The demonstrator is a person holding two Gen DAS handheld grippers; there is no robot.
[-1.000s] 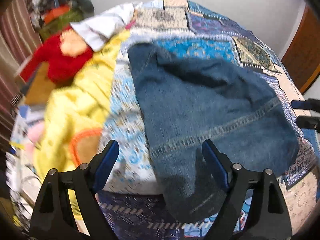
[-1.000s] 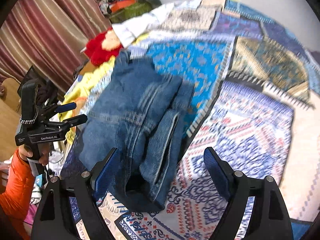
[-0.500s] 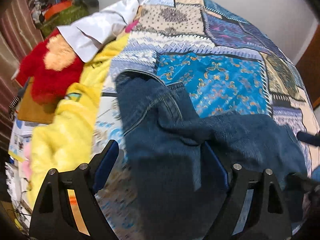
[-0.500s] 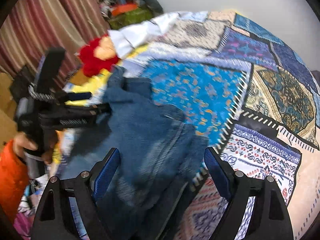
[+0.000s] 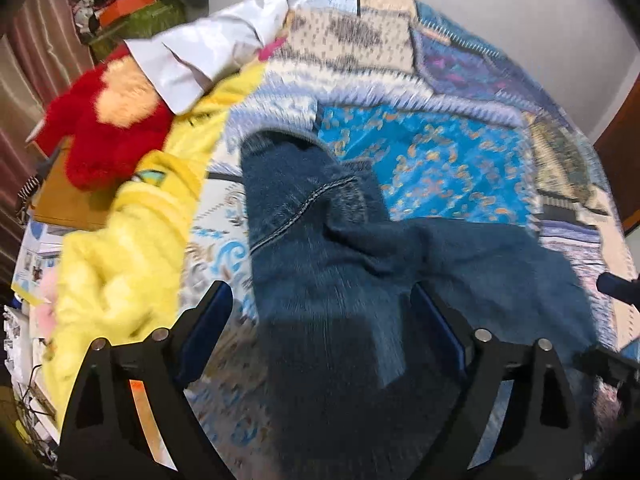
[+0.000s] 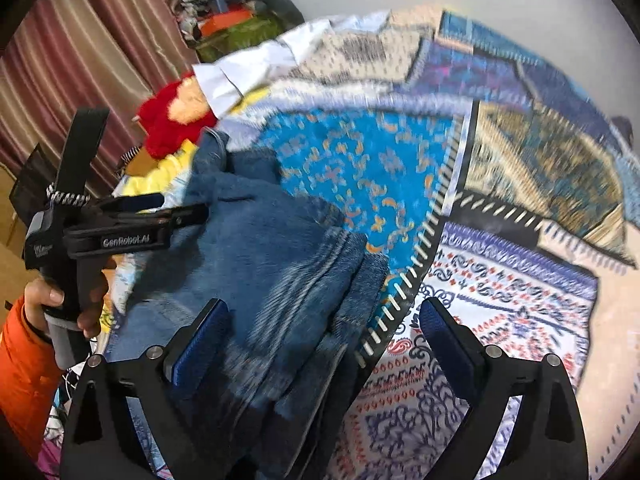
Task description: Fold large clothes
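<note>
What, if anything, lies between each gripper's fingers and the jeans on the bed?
Nothing visible. The jeans lie directly under the left gripper and the right gripper, both opening, with only denim between their fingers.

I see matt, coarse denim jeans [image 5: 340, 280] with pale stitched seams on a woven patchwork quilt [image 5: 440, 168]. The toy [image 5: 104, 132] beside it looks plush and fuzzy, the yellow cloth [image 5: 120, 256] soft, the white shirt [image 5: 208, 52] smooth.
</note>
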